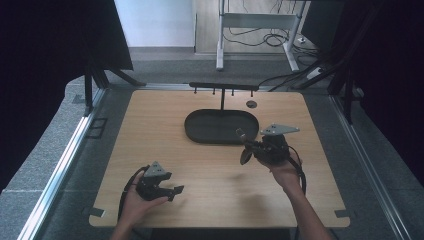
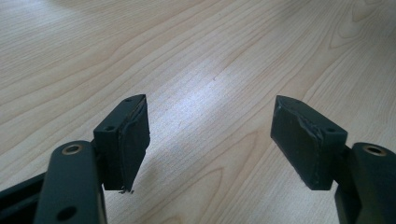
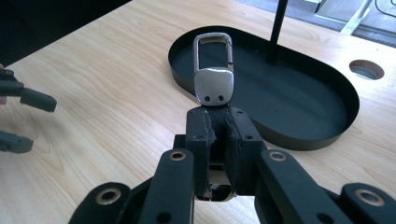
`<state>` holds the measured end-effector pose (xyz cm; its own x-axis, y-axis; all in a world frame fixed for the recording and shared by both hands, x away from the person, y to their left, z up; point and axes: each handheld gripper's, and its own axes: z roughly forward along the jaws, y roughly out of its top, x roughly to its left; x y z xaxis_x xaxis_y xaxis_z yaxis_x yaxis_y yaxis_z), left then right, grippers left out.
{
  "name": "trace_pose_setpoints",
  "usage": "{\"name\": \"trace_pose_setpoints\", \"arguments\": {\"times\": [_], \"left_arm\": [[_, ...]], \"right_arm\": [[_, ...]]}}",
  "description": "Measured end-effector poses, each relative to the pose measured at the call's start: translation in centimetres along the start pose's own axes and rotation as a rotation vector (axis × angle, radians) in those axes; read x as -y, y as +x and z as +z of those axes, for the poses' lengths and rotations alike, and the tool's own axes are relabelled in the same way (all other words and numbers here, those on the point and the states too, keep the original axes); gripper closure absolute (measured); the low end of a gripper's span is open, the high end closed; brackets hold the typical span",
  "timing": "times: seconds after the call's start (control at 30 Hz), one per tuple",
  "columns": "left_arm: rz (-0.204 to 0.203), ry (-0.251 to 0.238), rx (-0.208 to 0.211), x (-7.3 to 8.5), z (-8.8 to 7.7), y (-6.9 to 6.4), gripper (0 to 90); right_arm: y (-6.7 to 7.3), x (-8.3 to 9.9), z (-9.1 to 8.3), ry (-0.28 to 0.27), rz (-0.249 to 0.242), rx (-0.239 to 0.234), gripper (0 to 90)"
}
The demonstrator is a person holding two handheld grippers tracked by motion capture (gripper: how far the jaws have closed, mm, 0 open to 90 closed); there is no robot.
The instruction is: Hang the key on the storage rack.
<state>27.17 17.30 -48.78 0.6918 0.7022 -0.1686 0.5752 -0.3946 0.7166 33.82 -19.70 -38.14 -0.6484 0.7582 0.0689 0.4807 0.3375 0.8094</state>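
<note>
Keychain (image 3: 213,70) sits clamped by its strap in my right gripper (image 3: 218,135) above the near right rim of the tray (image 3: 299,140), left gripper (image 2: 210,144) wide open and empty, so next I judge hanging it on the far rack (image 1: 223,86).

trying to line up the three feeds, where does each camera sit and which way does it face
high view: above the near table edge, looking forward and down on the light wooden table; both forearms and hands show, left gripper and right gripper.
left gripper view: on the left gripper, facing bare tabletop between open jaws.
right gripper view: on the right gripper, shut on a silver metal key-ring clip with a dark strap, facing the black oval tray with an upright post.
shared: high and right gripper views both show the tray.
</note>
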Motion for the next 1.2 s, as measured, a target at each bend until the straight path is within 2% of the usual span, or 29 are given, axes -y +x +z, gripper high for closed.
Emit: {"name": "trace_pose_setpoints", "arguments": {"times": [0.1, 0.87, 0.93, 1.2], "left_arm": [[0.001, 0.003, 0.0, 0.0, 0.0, 0.0, 28.9], [0.002, 0.002, 0.002, 0.0, 0.1, 0.0, 28.9], [0.003, 0.002, 0.003, 0.0, 0.1, 0.0, 28.9], [0.008, 0.007, 0.003, 0.0, 0.1, -0.1, 28.9]], "right_arm": [[-0.1, -0.2, 0.2, 0.0, -0.001, 0.021, 80.7], [-0.6, -2.0, 0.8, -0.032, 0.012, 0.048, 80.7], [-0.8, -2.2, 0.8, -0.03, 0.007, 0.067, 80.7], [-1.6, -2.7, 0.9, -0.038, 0.018, 0.093, 80.8]]}}
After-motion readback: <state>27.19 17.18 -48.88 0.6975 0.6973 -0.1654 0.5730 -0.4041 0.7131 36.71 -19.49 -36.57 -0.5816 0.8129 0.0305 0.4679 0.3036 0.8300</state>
